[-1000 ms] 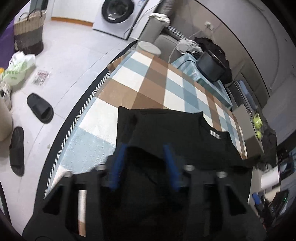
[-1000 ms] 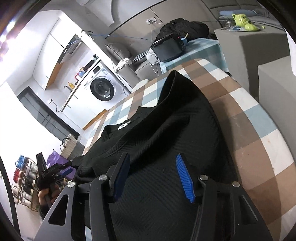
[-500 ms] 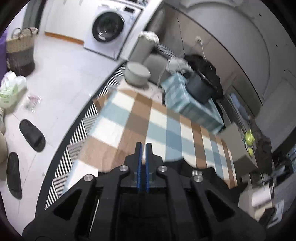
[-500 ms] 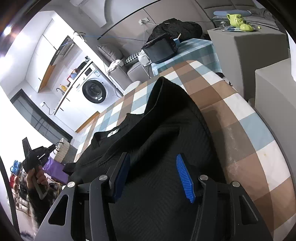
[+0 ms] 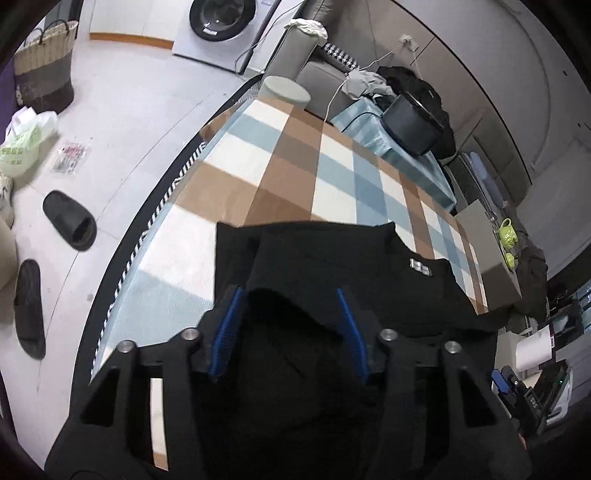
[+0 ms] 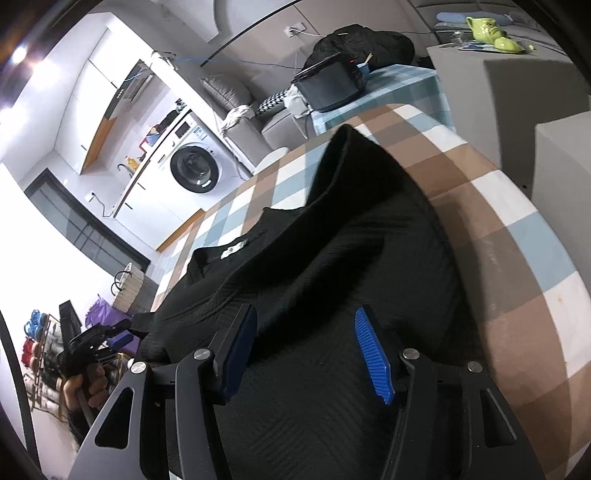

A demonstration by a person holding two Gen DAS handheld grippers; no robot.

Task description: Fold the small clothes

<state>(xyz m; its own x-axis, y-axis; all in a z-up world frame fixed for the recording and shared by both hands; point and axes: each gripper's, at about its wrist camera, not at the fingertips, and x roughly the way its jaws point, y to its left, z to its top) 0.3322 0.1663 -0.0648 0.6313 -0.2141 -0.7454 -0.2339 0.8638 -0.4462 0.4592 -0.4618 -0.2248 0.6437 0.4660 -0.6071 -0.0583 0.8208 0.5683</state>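
A black knit top (image 5: 369, 266) lies on the checked tablecloth (image 5: 295, 166), its white neck label (image 5: 421, 266) facing up. My left gripper (image 5: 288, 295) hovers low over the garment's near left part. Its jaws are opening, and a raised fold of black cloth sits between the blue pads (image 5: 225, 332) without being pinched. In the right wrist view the same top (image 6: 332, 240) spreads across the table (image 6: 517, 240). My right gripper (image 6: 306, 314) stands over its near hem, jaws opening slightly, with cloth below and nothing clamped. A hand (image 6: 85, 384) holds the left gripper at far left.
Beyond the table stand a grey round stool (image 5: 286, 90), a black appliance (image 5: 412, 129) on a small table, and a washing machine (image 5: 218, 18). Black slippers (image 5: 70, 221) and a woven basket (image 5: 44, 62) sit on the floor at left. A grey box (image 5: 487, 251) with a green teapot stands at right.
Half a second ago the left gripper was shut and raised off the top; now it is back low over the cloth with its jaws apart. The right gripper has barely moved.
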